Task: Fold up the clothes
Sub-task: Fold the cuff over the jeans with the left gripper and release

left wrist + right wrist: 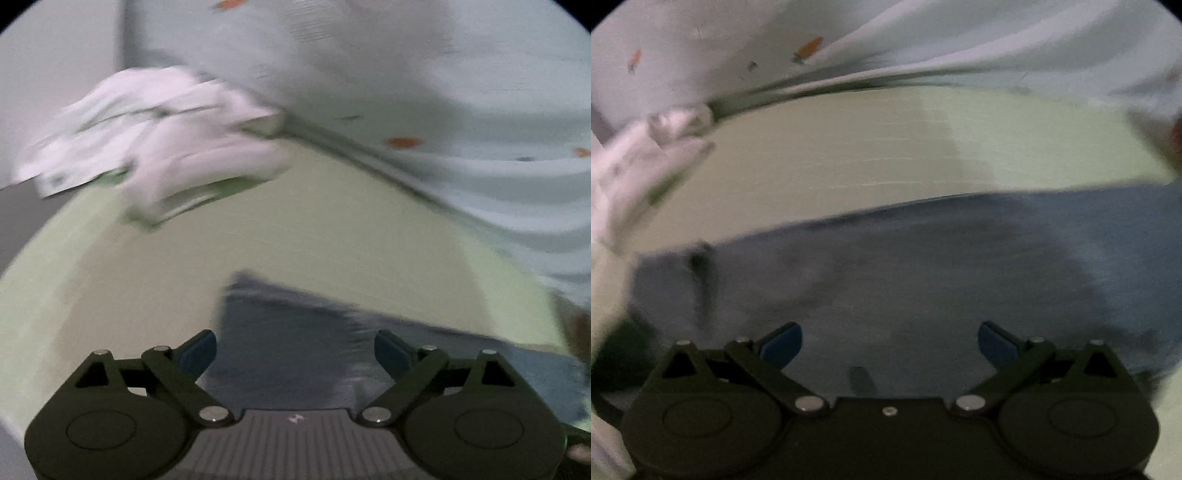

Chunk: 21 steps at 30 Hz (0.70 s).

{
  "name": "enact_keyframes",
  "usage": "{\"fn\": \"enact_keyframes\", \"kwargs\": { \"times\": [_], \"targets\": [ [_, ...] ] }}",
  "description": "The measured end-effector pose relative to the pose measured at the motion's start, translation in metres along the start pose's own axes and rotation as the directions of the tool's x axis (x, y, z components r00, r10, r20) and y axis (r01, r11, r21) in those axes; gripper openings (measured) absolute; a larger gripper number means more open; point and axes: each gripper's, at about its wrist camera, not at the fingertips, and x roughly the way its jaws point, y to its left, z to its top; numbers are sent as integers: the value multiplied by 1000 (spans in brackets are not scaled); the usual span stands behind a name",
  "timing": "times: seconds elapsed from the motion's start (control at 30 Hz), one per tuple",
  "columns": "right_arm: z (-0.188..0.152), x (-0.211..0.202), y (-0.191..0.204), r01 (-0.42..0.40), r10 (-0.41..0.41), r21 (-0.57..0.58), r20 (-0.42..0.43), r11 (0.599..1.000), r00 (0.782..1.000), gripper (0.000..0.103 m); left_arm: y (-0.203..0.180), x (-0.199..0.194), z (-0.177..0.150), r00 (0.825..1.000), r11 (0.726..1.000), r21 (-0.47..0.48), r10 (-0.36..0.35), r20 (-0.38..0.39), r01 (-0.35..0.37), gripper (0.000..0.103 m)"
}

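On the pale green surface (849, 147) a dark blue garment (923, 266) is spread flat, with one straight edge and a squared corner visible, so at least one fold is judged to be made, though its outline is blurred and further folds may be left. Both the left hand-held gripper (295, 350) and the right hand-held gripper (890, 343) are held spread wide just above the blue cloth, with nothing pinched between the pads. Farther back, a stack of white folded clothes (155, 140) is seen near the patterned light blue sheet (443, 92), which suggests that earlier pieces are already finished.
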Motion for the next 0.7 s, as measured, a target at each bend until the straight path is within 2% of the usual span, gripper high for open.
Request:
{"fn": "enact_keyframes", "kwargs": {
  "times": [0.1, 0.13, 0.23, 0.3, 0.43, 0.57, 0.7],
  "targets": [
    [6, 17, 16, -121, 126, 84, -48, 989, 991, 103, 27, 13, -6, 995, 993, -85, 74, -63, -79, 92],
    [6, 21, 25, -137, 141, 78, -58, 988, 988, 103, 35, 19, -8, 992, 990, -107, 83, -92, -93, 92],
    [0, 26, 47, -150, 151, 17, -72, 988, 986, 103, 46, 31, -21, 986, 991, -95, 79, -149, -93, 92],
    [-3, 27, 55, -161, 160, -6, -82, 987, 984, 103, 47, 36, -30, 981, 996, -75, 40, -188, -55, 92],
    [-10, 28, 54, -169, 171, 33, -109, 985, 979, 103, 39, 42, -49, 959, 1000, 2, -22, -281, 24, 92],
    [-12, 25, 57, -179, 185, 69, -96, 981, 978, 103, 27, 41, -69, 939, 993, 114, 16, -344, 25, 94],
    [-9, 29, 71, -225, 228, 44, -95, 973, 969, 103, 33, 41, -70, 937, 994, 101, 2, -349, 35, 95]
  ]
}}
